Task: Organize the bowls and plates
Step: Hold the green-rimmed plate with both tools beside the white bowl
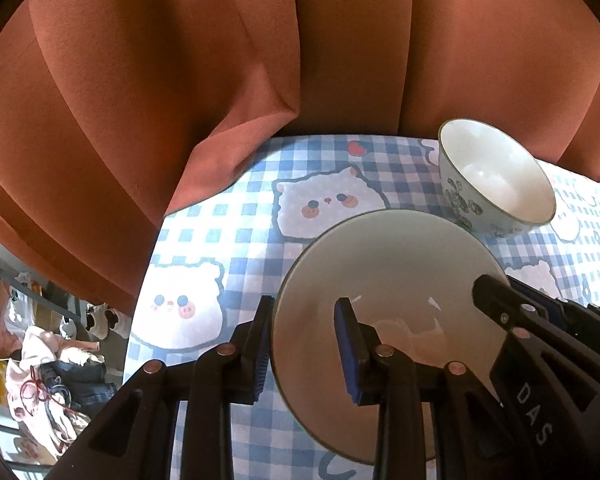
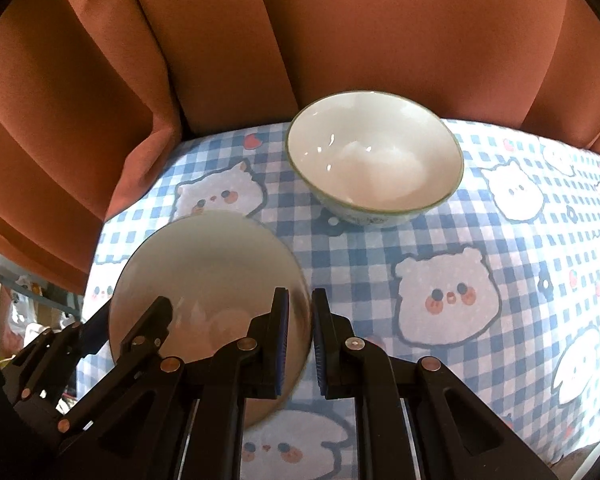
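Plate [image 1: 388,276] and bowl share a blue-checked tablecloth [image 1: 220,216] printed with bears, orange curtain [image 1: 180,80] hanging behind. The white plate lies at the near left; its near rim is hidden beneath both tools. The left gripper [image 1: 304,344] straddles the plate's left rim, one finger outside, one over the well, with a clear gap, so contact cannot be judged. The right gripper [image 2: 311,340] has narrow fingers either side of the plate's right rim, apparently pinching it. The patterned white bowl [image 2: 374,160] stands upright farther back to the right, apart from the plate.
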Available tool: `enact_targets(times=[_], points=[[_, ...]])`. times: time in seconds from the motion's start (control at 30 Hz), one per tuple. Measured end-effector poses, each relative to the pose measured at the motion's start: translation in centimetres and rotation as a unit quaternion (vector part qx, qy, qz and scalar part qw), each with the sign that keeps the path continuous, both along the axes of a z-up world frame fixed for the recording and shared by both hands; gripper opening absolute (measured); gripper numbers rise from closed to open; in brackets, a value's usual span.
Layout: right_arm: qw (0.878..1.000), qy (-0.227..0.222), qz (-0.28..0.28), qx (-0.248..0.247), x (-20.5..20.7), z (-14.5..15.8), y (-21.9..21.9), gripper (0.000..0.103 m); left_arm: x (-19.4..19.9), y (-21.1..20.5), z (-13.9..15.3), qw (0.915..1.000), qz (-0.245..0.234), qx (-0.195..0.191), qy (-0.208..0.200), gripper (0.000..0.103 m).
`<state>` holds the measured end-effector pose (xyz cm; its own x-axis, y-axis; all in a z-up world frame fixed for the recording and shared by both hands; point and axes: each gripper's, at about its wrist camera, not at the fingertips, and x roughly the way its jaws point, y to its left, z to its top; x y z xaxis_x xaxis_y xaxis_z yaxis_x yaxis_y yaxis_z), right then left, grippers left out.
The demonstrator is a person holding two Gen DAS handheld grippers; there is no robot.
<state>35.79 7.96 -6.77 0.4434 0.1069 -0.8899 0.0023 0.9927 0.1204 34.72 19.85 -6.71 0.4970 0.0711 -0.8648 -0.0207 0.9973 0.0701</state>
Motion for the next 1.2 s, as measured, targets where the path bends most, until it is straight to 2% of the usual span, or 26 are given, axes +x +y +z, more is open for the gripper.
enact_targets(times=[0.23,0.47,0.8,1.2], points=[[1.000,-0.017,0.011,-0.014,0.9,-0.1,0.5,0.017,0.5,0.0,0.0,1.0000,-0.002,-0.005,0.003,0.030],[1.000,-0.013,0.018,-0.015,0.7,0.2,0.7,0.017,-0.1,-0.2,0.7,1.0000,0.003,-0.004,0.004,0.030],[0.999,-0.030,0.007,-0.014,-1.5,3.0,0.4,0.017,-2.1,-0.4,3.2,0.9998,-0.003,-0.008,-0.016,0.030],[0.997,-0.067,-0.020,-0.015,-6.9,7.8,-0.9,0.017,-6.7,-1.3,7.4,0.9976,-0.036,-0.008,-0.058,0.030]])
